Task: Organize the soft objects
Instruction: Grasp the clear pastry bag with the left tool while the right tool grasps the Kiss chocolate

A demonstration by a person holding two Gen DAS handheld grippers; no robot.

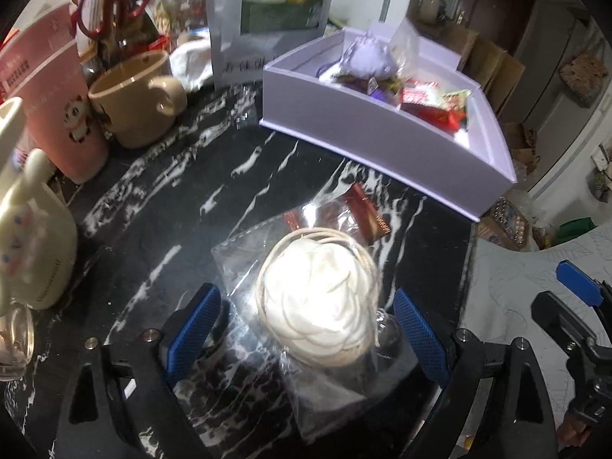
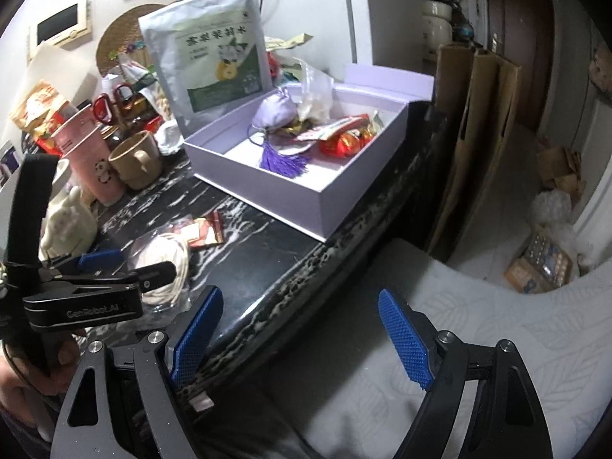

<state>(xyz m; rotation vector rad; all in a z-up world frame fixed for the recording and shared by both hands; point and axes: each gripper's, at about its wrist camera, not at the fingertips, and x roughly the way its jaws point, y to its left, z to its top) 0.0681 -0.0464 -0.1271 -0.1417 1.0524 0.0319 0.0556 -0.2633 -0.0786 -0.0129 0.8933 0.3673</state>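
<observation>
Both jaws wide, empty — lavender box with purple sachet and red wrapped sweets.

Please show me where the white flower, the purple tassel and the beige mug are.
White flower (image 1: 319, 306), left wrist view, middle of petals.
Purple tassel (image 2: 285, 160), right wrist view, on the fringe.
Beige mug (image 1: 134, 107), left wrist view, on its side wall.
</observation>
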